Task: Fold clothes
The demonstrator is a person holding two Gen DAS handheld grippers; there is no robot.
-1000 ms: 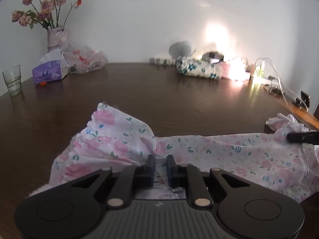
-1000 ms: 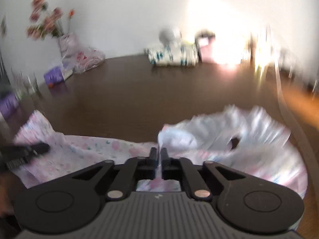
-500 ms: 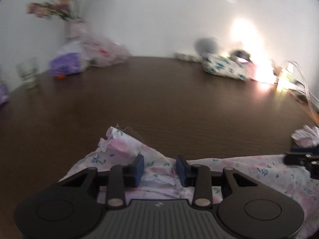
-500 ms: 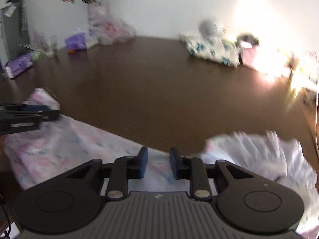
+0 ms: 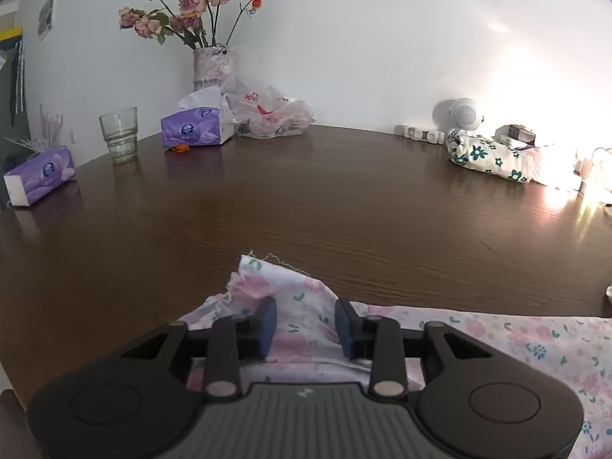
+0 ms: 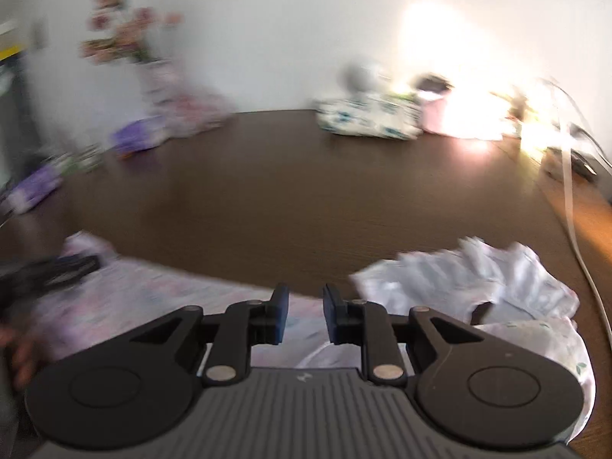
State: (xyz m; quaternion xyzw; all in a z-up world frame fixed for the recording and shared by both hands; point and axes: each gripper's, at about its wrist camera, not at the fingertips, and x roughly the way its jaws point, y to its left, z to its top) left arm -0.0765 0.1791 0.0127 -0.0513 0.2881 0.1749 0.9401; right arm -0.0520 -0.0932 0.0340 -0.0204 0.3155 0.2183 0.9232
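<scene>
Floral garment [image 5: 497,340] flat on table [image 5: 344,210] (right end bunched); left gripper [image 5: 306,323] and right gripper [image 6: 305,315] fingers spread, pinching nothing.

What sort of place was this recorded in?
Probably a home, at a dark wooden table against a white wall: a vase of roses, tissue packs and a drinking glass sit along it.

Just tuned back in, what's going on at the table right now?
A person is folding a floral garment on the dark wooden table with two handheld grippers. The left gripper is open over a bunched corner of the cloth, pads not pressing it. The right gripper is open too, above the garment's near edge. Neither holds fabric now.
</scene>
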